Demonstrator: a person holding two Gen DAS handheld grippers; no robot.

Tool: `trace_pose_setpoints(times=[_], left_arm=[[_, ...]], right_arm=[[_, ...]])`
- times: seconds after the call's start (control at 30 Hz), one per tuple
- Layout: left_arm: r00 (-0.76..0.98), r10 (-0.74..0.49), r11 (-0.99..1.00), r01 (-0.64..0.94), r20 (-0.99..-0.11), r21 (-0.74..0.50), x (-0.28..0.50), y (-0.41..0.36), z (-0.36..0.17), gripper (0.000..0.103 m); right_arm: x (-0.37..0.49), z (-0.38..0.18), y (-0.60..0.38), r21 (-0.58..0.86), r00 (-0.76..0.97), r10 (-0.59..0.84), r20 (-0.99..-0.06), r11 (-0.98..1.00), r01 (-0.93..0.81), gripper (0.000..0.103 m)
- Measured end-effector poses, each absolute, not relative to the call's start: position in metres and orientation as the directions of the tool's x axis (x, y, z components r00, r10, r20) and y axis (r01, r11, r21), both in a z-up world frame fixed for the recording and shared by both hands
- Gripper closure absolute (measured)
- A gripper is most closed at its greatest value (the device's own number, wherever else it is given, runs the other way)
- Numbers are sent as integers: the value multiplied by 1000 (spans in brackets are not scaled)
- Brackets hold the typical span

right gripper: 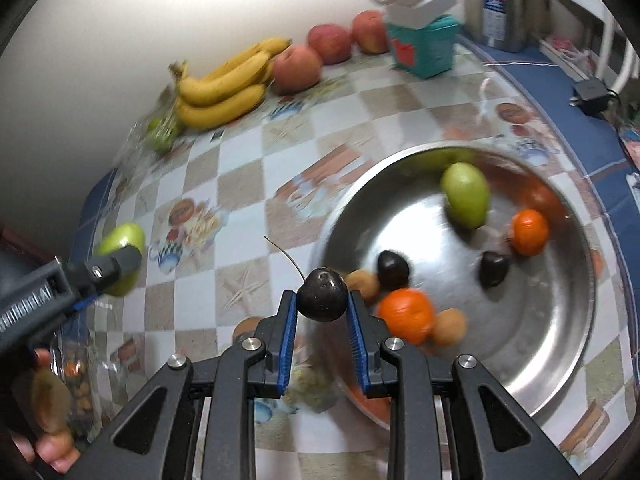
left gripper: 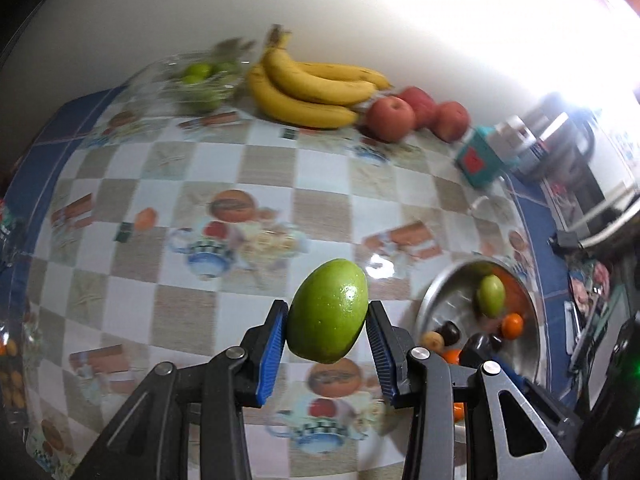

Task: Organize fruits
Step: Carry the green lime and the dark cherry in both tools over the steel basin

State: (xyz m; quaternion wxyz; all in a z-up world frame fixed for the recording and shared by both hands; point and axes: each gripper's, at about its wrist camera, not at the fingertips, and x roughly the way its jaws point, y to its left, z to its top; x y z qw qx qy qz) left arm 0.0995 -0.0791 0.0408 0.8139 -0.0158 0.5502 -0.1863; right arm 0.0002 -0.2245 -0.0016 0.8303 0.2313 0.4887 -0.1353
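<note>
Blue-padded fingers [left gripper: 272,344] of the left gripper [left gripper: 327,332] clamp a green fruit [left gripper: 328,311] across its middle, lifted off the checked tablecloth [left gripper: 260,168]. Ahead and left of it, a clear container of similar green fruit [left gripper: 200,80] stands by the wall, just left of the bananas [left gripper: 312,88] and apples [left gripper: 416,114]. That seems the likely goal. The skin looks smooth and glossy, so a tilt could let it slide out and roll.

Further right, the right gripper [right gripper: 322,308] pinches a dark cherry [right gripper: 322,294] by its sides, stem up, beside the near-left rim of the steel bowl [right gripper: 520,360]. Mixed fruit remains in the bowl: another green one [right gripper: 466,195], oranges [right gripper: 406,315], dark and brown pieces. Squeezing harder could bruise the cherry; it is small enough to pop free. With both hands loaded and close together, the grippers could collide.
</note>
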Motion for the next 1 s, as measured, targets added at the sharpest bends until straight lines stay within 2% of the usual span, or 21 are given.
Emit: trace_pose_setpoints(times=[0.33,0.57,1.0], left_arm=[[265,-365,874,428,-892,-230,73,-133,36,60],[226,-313,826,543,-922,-148,43,-176,15,60],[216,-280,811,575,-935,-110,33,-189,2,61]], right_arm=[[-23,8,-277,236,491,-98,-866,784,574,77],[-36,8,-296,245,486,-114,-867,751,613,77],[-33,-25,-300,269,425,-29,-905,735,623,76]])
